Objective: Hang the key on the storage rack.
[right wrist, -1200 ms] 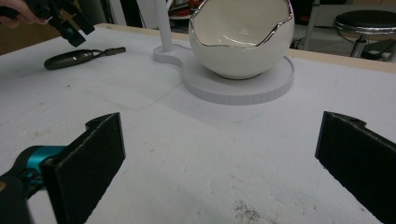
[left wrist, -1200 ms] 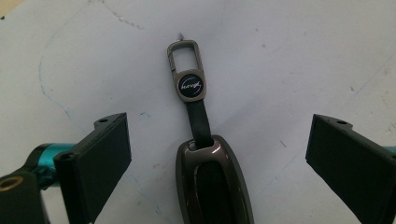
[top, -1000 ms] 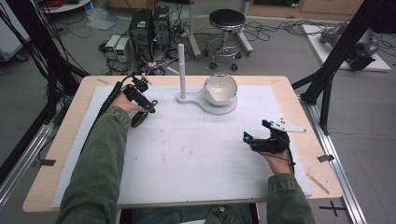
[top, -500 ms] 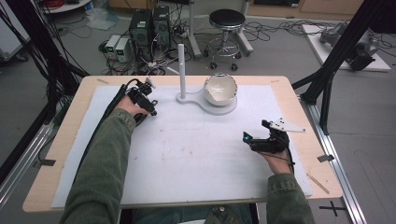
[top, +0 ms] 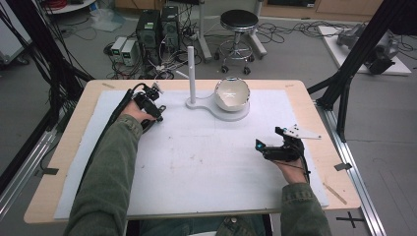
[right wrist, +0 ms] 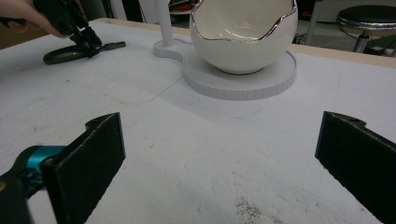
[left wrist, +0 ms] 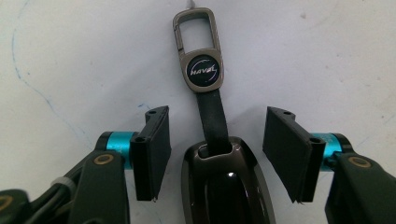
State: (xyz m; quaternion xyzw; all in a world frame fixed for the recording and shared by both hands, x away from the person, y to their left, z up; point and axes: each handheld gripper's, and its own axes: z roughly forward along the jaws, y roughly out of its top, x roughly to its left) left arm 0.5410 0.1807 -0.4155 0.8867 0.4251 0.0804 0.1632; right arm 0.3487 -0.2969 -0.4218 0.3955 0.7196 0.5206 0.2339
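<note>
Approach step: left gripper (left wrist: 212,154) jaws apart, key fob (left wrist: 224,186) centred between them, untouched. Next: lower, clamp fob. Right gripper (right wrist: 219,163) jaws apart, idle.

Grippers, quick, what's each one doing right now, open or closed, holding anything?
Left claw: open, jaws either side of the car key fob, not clamped.
Right claw: open, holding nothing, facing the white bowl.

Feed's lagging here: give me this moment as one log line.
left gripper: open, jaws either side of key fob | right gripper: open, holding nothing | fob on table | bowl on stand
</note>
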